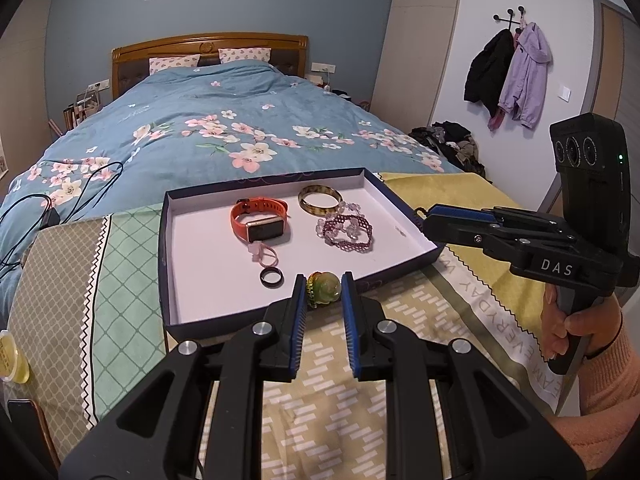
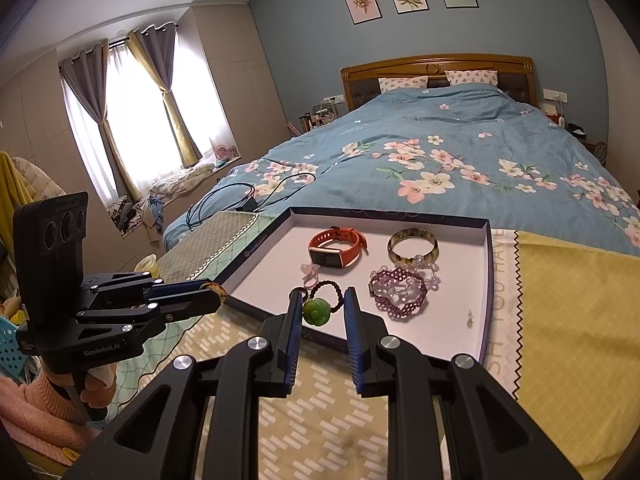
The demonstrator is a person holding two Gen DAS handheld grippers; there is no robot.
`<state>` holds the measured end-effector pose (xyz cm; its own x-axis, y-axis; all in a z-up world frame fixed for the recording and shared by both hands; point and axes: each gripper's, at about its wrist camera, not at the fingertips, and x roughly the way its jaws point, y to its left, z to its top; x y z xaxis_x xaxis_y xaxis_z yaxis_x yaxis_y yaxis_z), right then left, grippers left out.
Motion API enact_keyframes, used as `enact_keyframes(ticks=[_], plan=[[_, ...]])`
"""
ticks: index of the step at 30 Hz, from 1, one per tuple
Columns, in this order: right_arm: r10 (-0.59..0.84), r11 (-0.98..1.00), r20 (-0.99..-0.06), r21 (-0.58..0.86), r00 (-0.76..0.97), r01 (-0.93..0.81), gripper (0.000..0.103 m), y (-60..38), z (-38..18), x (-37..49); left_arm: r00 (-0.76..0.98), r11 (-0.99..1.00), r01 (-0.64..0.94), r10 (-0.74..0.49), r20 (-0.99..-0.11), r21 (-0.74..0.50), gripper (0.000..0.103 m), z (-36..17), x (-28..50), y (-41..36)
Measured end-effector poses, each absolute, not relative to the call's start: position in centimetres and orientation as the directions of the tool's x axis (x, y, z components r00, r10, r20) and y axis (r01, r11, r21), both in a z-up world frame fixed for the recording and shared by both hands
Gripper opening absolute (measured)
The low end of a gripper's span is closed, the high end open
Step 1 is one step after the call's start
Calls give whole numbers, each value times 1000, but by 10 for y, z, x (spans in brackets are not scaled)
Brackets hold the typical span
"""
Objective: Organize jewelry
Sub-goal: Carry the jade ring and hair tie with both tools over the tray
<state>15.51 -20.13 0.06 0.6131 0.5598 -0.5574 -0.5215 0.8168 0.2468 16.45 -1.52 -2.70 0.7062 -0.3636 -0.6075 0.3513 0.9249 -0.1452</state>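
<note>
A shallow white-lined box lid (image 1: pixel 192 256) (image 2: pixel 486 280) lies on the cloth-covered table. It holds an orange smartwatch (image 1: pixel 260 222) (image 2: pixel 336 248), an amber bangle (image 1: pixel 320 199) (image 2: pixel 413 246), a purple beaded bracelet (image 1: pixel 348 234) (image 2: pixel 398 294), a pink charm (image 1: pixel 262 254) and a black ring (image 1: pixel 271 278). My left gripper (image 1: pixel 324 288) is shut on a green carved pendant with a braided knot (image 1: pixel 325 289) at the lid's near edge. My right gripper (image 2: pixel 322 306) is shut on a green bead bracelet (image 2: pixel 316 311) with dark beads, above the lid's near edge.
A bed with a blue floral quilt (image 1: pixel 224 128) lies beyond the table, with black cables (image 1: pixel 48 204) on it. A yellow cloth (image 2: pixel 568 300) covers the table's right part. Coats (image 1: pixel 516 76) hang on the wall. A yellow cup (image 1: pixel 10 360) stands at the left edge.
</note>
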Motion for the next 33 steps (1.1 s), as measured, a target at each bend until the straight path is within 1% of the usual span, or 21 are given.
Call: enact_keyframes(ticks=[33], plan=[[545,820,-596,229,590,-525,19,-189,-7,198,713,942,313,-315,-626,-117,18,-26,214,-19]])
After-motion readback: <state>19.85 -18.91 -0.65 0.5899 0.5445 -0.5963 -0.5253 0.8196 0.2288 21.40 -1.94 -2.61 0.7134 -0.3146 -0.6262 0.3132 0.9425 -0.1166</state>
